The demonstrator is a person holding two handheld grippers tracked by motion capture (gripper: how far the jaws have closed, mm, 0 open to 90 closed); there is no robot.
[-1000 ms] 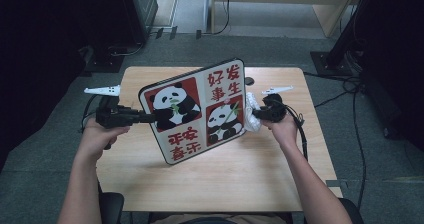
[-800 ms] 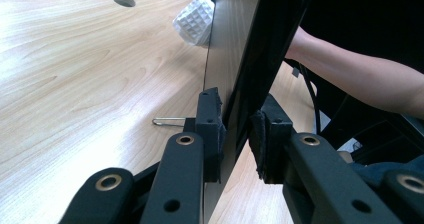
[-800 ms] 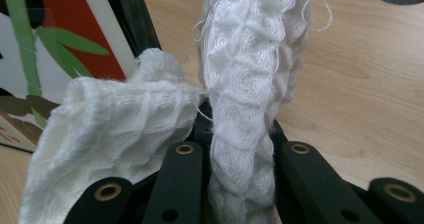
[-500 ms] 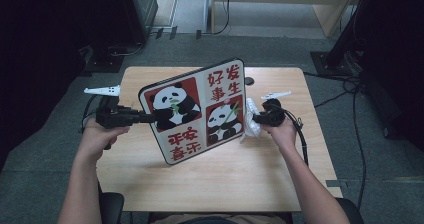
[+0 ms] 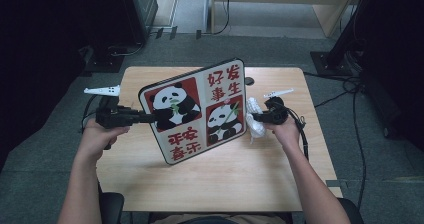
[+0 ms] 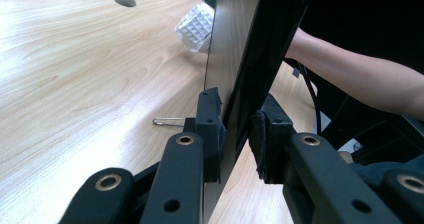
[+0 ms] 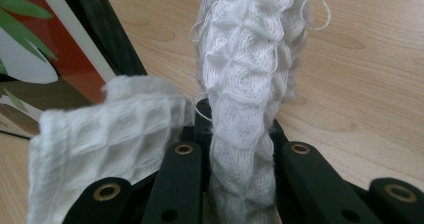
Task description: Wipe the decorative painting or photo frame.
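Observation:
A framed panel (image 5: 195, 109) with two pandas and red Chinese characters stands tilted over the wooden table (image 5: 225, 184). My left gripper (image 5: 155, 116) is shut on its left edge; in the left gripper view the pads (image 6: 212, 129) press on both faces of the panel (image 6: 235, 59). My right gripper (image 5: 255, 116) is shut on a white waffle-weave cloth (image 5: 256, 125) just right of the panel. In the right gripper view the cloth (image 7: 245, 84) rises bunched from between the jaws of my right gripper (image 7: 240, 129), with the panel's black frame (image 7: 100, 29) close at the left.
A round cable hole (image 5: 248, 80) lies in the table behind the panel. A small metal piece (image 6: 167, 120) lies on the wood by the panel's foot. Dark cabinets and cables (image 5: 350, 94) stand around the table on the grey floor.

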